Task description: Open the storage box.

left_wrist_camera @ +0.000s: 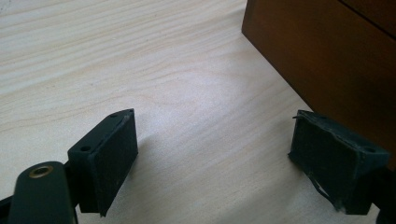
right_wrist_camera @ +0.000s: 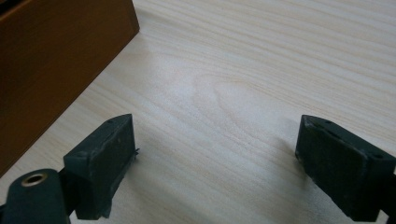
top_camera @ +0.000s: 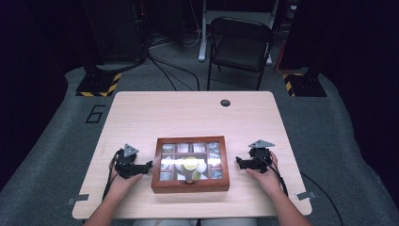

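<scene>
glossy dark wooden box, matt pale wood table.

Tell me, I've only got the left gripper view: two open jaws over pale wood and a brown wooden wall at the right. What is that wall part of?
Observer: It is the side of a wooden box with a glass lid; the high view shows compartments with packets inside.
Operator: Where is the other gripper?
Observer: The right gripper sits on the table at the box's opposite side, pointing toward it, held by the person's hand.
Operator: Is it gripping anything?
Observer: No. The right gripper view shows its jaws wide apart with bare tabletop between them, the box wall off to one side.
Operator: And mine from above?
Observer: The left gripper reaches the box's left edge; whether it touches I cannot tell.
</scene>
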Demonstrator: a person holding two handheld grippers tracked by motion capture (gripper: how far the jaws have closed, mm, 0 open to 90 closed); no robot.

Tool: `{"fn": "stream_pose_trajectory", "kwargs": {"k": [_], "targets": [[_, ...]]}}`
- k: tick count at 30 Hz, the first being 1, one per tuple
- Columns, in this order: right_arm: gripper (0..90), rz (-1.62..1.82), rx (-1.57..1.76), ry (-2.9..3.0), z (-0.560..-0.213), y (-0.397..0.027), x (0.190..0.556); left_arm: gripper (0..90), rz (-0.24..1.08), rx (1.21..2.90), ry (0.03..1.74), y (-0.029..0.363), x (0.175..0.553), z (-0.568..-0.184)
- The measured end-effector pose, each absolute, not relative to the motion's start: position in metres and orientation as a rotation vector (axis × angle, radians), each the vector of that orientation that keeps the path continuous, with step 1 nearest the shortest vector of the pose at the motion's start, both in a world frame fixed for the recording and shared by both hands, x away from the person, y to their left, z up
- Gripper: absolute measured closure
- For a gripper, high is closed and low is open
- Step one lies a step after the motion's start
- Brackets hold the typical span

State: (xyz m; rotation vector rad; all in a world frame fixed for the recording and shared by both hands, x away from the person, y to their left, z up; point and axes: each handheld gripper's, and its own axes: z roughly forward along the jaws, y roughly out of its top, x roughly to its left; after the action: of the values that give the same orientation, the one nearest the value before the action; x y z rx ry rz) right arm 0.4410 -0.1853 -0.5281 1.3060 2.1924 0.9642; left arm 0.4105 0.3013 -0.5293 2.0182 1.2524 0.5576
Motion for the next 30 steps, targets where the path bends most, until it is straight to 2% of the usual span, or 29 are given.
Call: {"fn": "stream_pose_trajectory", "kwargs": {"k": [9, 23, 30], "targets": [[8.5, 0.949, 1.326, 2.182, -0.5283, -0.183, 0.4411, 14.8, 0.558, 2.021, 1.241, 0.3019, 0.4089, -0.5295], [15.5, 0.963, 1.332, 2.165, -0.5277, -0.1822, 0.4416, 16.1, 0.561, 2.011, 1.246, 0.3029, 0.4042, -0.5295], [20.6, 0.967, 1.334, 2.166, -0.5265, -0.1842, 0.441, 23.2, 0.511, 1.971, 1.288, 0.3075, 0.4056, -0.5261]]}}
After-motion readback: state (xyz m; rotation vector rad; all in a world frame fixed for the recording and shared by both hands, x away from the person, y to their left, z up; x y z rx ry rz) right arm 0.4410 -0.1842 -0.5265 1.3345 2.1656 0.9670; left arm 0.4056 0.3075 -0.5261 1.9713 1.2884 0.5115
